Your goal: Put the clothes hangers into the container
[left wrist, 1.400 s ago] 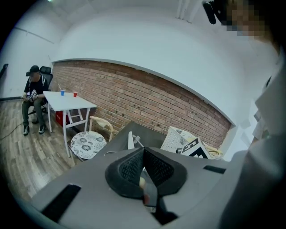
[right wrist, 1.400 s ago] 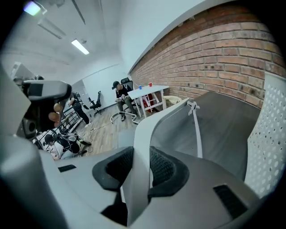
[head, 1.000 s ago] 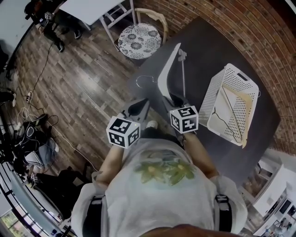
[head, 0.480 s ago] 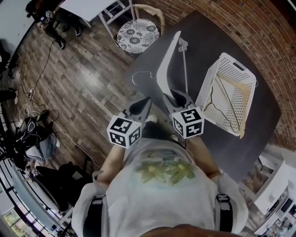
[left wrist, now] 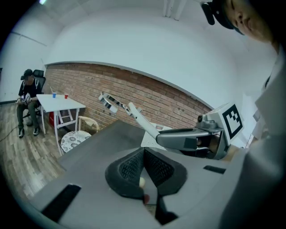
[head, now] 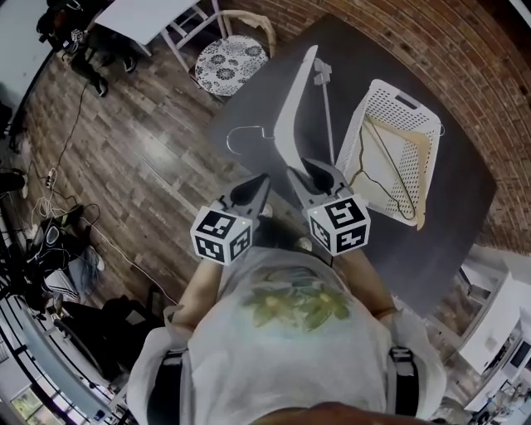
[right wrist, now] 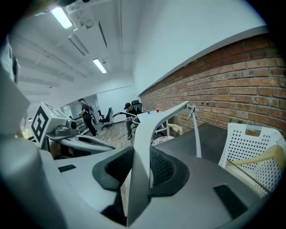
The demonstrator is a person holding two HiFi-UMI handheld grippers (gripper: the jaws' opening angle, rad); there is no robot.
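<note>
My right gripper (head: 305, 170) is shut on the lower end of a white plastic hanger (head: 292, 116). The hanger rises tilted over the dark table, its wire hook (head: 245, 133) pointing left. In the right gripper view the hanger (right wrist: 147, 129) is pinched between the right gripper's (right wrist: 142, 165) pads. A white perforated basket (head: 397, 101) lies just right of it with a wooden hanger (head: 421, 174) inside. My left gripper (head: 255, 184) hovers beside the right one. The left gripper's (left wrist: 144, 154) jaws are closed together with nothing in them.
The dark table (head: 465, 216) ends at a brick wall on the right. A chair with a patterned seat (head: 220, 58) and a white table (head: 149, 12) stand beyond its far corner. Cables and bags lie on the wooden floor at left.
The white hanger in my right gripper now stands nearer the basket than a second ago. The left gripper has hardly shifted.
</note>
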